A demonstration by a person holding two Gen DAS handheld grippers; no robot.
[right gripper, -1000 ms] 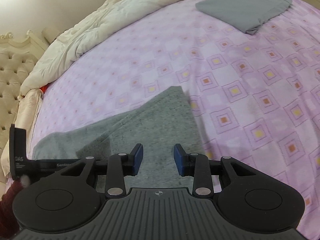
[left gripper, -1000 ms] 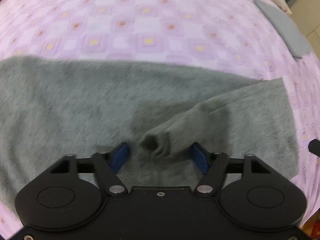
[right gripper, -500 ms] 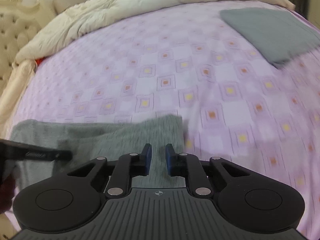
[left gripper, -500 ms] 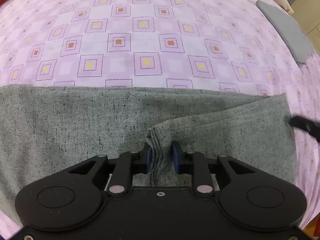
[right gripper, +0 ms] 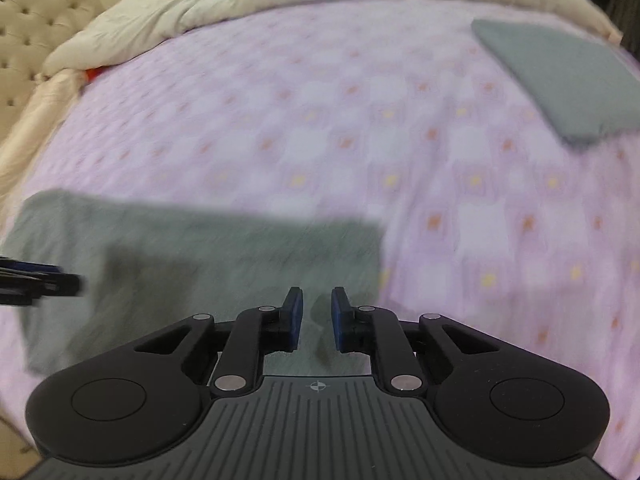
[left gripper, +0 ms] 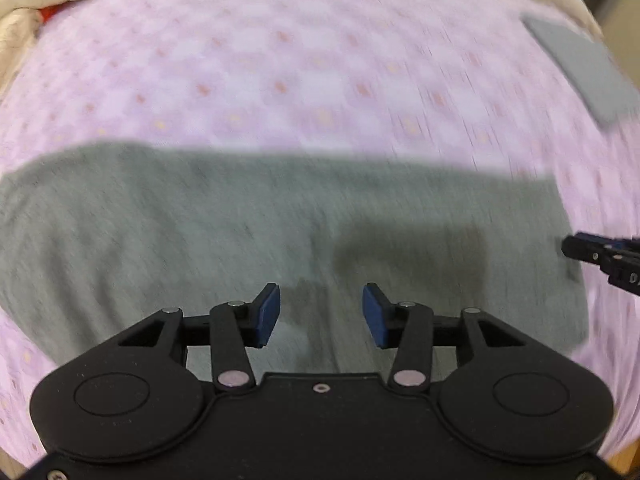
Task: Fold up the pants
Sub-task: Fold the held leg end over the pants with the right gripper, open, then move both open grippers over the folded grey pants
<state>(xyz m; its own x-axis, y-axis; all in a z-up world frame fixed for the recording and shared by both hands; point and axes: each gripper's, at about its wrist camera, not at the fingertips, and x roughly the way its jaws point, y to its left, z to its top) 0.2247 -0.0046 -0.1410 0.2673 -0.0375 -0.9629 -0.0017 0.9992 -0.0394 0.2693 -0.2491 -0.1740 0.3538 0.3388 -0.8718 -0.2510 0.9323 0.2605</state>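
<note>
- Now your left gripper [left gripper: 321,314] has just opened, letting go of the grey knit pants [left gripper: 248,216], which lie flat on the lilac checked bedsheet [left gripper: 304,68].
- Your right gripper [right gripper: 316,318] has narrowed; whether it pinches cloth, I cannot tell.

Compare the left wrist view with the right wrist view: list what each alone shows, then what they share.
Left wrist only: the left hand-held gripper up close, open, empty, above the pants.
Right wrist only: the tufted headboard, and the right hand-held gripper up close, narrowly parted.
Both: grey pants, purple bedsheet, cream duvet, folded grey cloth.
</note>
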